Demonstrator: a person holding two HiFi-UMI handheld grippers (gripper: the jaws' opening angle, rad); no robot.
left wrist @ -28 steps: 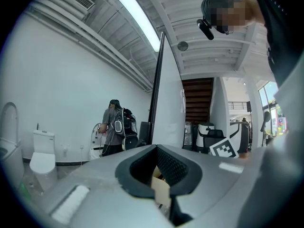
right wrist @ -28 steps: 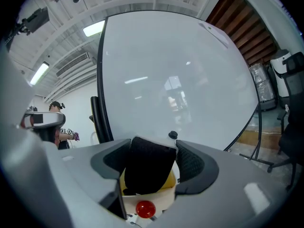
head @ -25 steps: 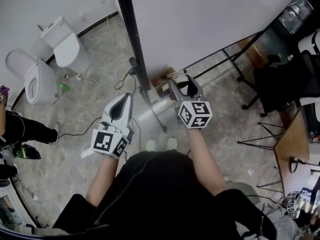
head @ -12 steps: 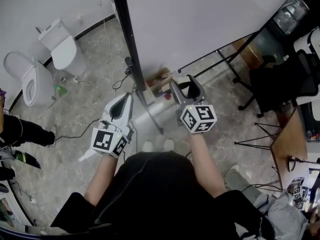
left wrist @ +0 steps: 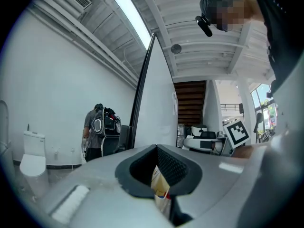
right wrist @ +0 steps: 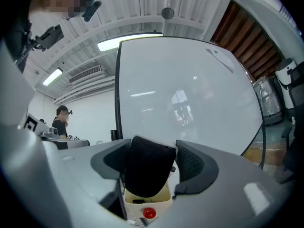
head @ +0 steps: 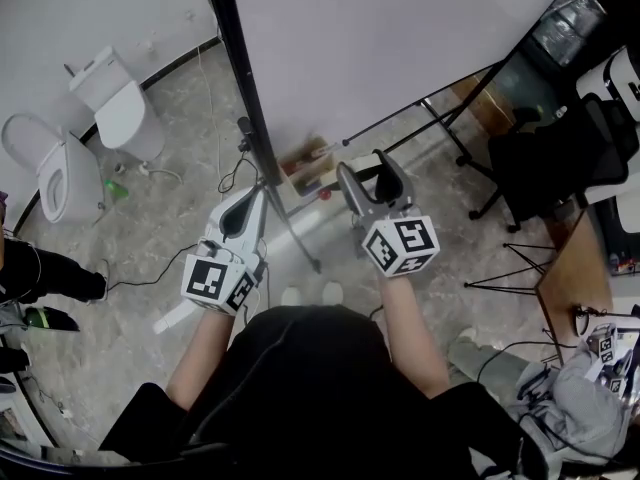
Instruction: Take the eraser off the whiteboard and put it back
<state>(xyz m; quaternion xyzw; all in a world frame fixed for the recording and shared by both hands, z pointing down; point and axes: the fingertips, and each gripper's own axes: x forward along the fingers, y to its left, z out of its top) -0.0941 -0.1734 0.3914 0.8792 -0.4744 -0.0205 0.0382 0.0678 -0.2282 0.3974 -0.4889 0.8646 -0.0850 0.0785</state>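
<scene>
**Right claw on the eraser, just short of the board**

Pinches the black eraser (right wrist: 145, 167) between the pads of the right claw (right wrist: 154, 145), jaws spread wide around its felt body. Holds it off the whiteboard (head: 400, 38), on the near side of the white face, above a cream box (right wrist: 147, 198) with a red knob (right wrist: 148, 213). Carries the left claw (head: 259, 192) pressed together and empty, to the left of the board's black frame edge (head: 240, 68).

Edges and room:
- Between the two claws, that frame edge, near to far.
- Just below them, a stand leg (head: 303, 238) slanting across the floor (head: 150, 218).
- To the right, a thin black bar (head: 420, 106) under the board.
- To the left, open grey floor as far as the white toilets (head: 120, 103) by the far wall, crossed by loose cables (head: 150, 263).
- Tighter on the right, with a black chair (head: 550, 158) and a wooden tabletop (head: 570, 278) close in.

Writing:
- Black-and-white square markers on the cubes (head: 402, 245).
- Coloured print on a carton (left wrist: 160, 186), glimpsed through the left jaws, too small to read.
</scene>
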